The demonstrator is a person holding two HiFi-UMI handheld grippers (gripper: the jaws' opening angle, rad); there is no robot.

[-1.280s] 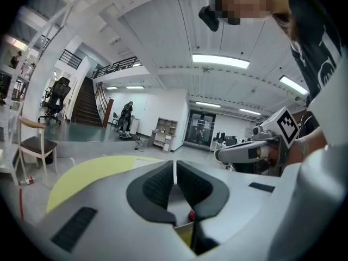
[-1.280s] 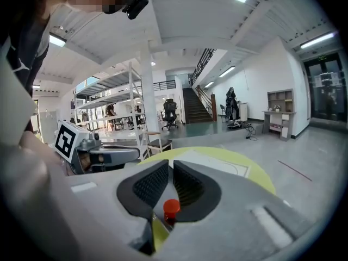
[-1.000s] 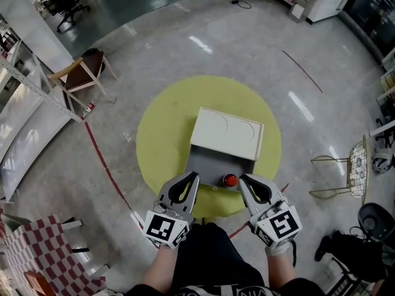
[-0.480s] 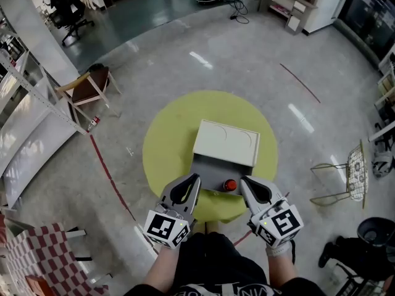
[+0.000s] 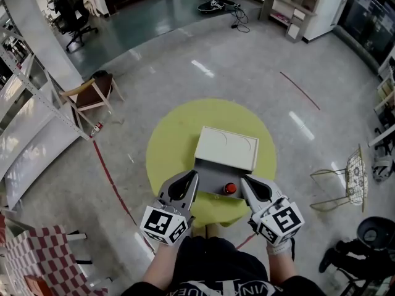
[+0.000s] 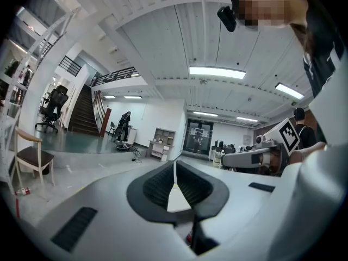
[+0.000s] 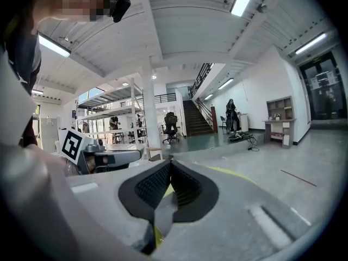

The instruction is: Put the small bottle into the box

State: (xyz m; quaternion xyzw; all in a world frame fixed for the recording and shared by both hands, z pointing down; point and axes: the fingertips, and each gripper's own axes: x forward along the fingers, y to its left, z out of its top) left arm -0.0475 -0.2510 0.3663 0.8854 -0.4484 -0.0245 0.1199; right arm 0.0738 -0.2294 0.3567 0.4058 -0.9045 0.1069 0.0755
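Bottle (image 5: pixel 229 189) seen inside open box (image 5: pixel 207 171), red cap up. Box set on yellow round surface (image 5: pixel 173 140). Left gripper (image 5: pixel 192 177) jaws pressed together, nothing held. Right gripper (image 5: pixel 245 181) jaws likewise closed, empty. Both held just before box.

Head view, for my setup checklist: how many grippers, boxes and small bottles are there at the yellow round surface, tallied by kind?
Grippers: 2 (left gripper, right gripper)
Box: 1
Small bottle, red top: 1
Total: 4
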